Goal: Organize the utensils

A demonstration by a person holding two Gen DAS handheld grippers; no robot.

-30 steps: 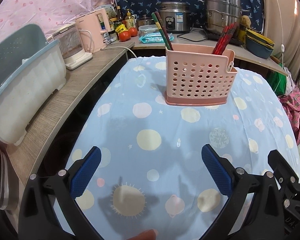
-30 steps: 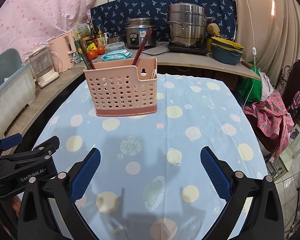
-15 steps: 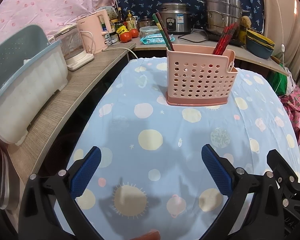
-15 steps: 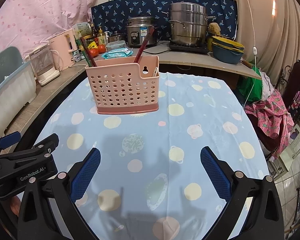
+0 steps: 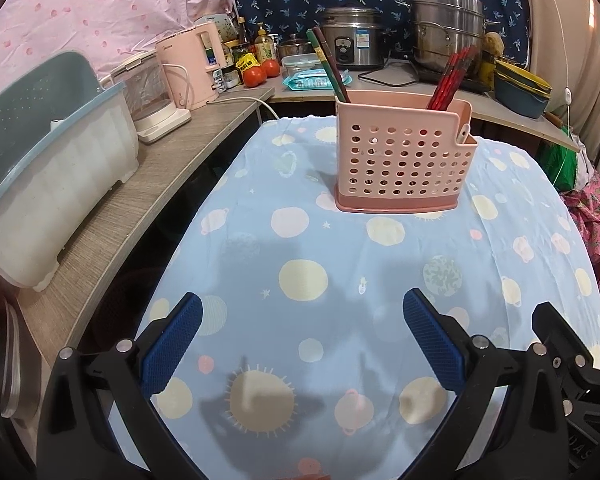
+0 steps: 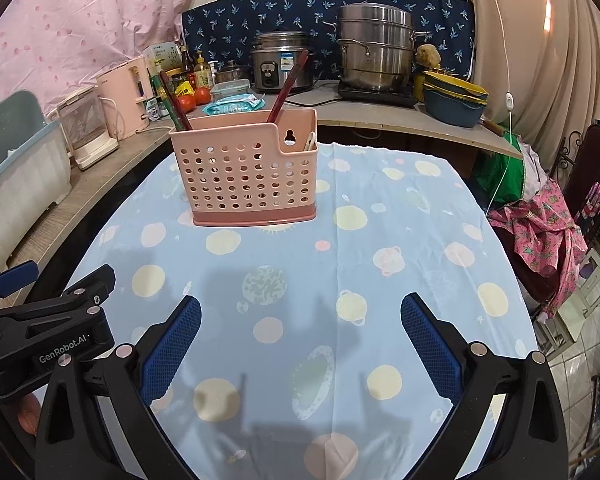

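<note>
A pink perforated utensil holder stands on the blue patterned tablecloth; it also shows in the right wrist view. Dark green and brown chopsticks lean out of its left end, red chopsticks out of its right part, and a white utensil tip shows in the low right compartment. My left gripper is open and empty over the near cloth, well short of the holder. My right gripper is open and empty, also short of the holder.
A wooden counter runs along the left with a blue-white dish rack, a glass kettle and a pink appliance. A rice cooker, steel pot and bowls stand behind.
Both grippers have drifted slightly; the holder sits a little lower and nearer in both views. Jaws stay open and empty.
</note>
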